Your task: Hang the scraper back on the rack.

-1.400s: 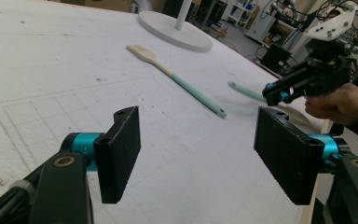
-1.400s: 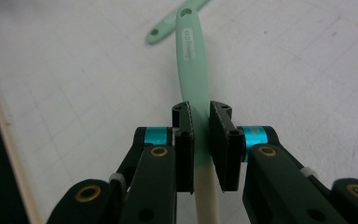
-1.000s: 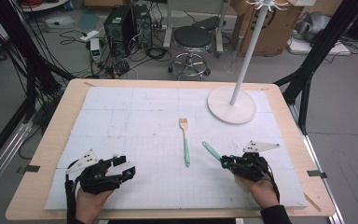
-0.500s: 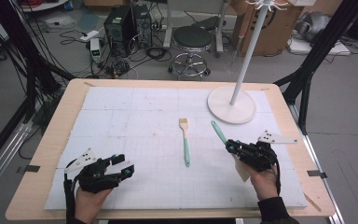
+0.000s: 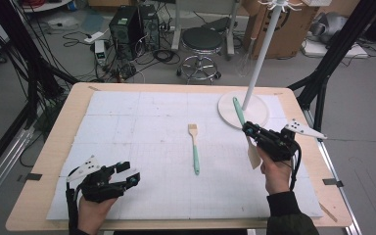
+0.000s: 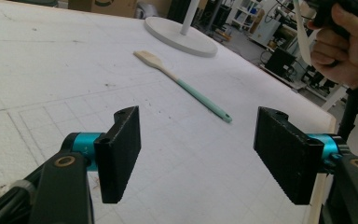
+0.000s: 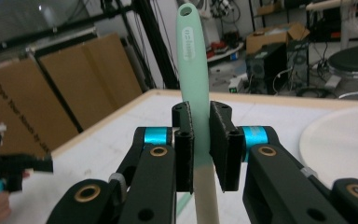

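My right gripper [image 5: 247, 130] [image 7: 201, 145] is shut on a spatula with a mint-green handle [image 5: 238, 110] [image 7: 192, 60] and a pale blade [image 5: 253, 155]. It holds the spatula off the table, handle pointing up and away, near the white coat stand's round base [image 5: 225, 105]. A second utensil with a wooden head and teal handle [image 5: 194, 147] [image 6: 191, 88] lies flat in the middle of the white mat. At the front left my left gripper [image 5: 127, 172] [image 6: 198, 154] rests open, with nothing between its jaws.
The stand's pole [image 5: 257, 58] rises from the base [image 6: 182, 35] at the back right. A white gridded mat [image 5: 142, 122] covers the wooden table [image 5: 63, 127]. A stool [image 5: 203, 41], computer cases and cables sit on the floor behind.
My right gripper has risen with the spatula and moved toward the back, up to the stand's base. The left gripper and the utensil on the mat have stayed put.
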The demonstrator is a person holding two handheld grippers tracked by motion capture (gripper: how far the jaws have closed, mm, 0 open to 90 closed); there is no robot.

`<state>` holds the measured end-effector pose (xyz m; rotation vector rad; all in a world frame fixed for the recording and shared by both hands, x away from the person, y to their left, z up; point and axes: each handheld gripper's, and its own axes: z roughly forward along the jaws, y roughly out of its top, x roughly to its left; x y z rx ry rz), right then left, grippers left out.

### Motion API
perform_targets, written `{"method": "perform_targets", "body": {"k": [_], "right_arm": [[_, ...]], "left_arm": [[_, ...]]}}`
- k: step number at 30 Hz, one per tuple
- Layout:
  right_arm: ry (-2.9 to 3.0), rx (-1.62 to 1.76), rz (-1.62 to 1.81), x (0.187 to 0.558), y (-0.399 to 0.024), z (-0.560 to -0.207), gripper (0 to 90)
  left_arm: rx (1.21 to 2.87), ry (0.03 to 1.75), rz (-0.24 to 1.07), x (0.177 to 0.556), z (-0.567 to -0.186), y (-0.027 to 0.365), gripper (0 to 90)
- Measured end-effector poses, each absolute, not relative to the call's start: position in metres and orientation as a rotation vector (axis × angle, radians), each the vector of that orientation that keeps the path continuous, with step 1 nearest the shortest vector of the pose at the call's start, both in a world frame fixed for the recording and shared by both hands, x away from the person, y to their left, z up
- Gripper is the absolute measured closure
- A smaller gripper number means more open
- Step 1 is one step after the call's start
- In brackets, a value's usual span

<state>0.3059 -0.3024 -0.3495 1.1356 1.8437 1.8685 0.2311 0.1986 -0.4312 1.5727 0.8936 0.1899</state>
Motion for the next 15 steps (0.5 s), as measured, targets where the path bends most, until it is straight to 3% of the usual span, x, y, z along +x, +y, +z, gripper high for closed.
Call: {"method": "perform_targets", "body": {"k": [15], "right_arm": [[1.646, 1.089, 2.055, 0.337, -0.310, -0.300, 80.9]], "left_arm": [[1.563, 0.911, 0.206, 0.227, -0.432, 0.204, 32.5]]}}
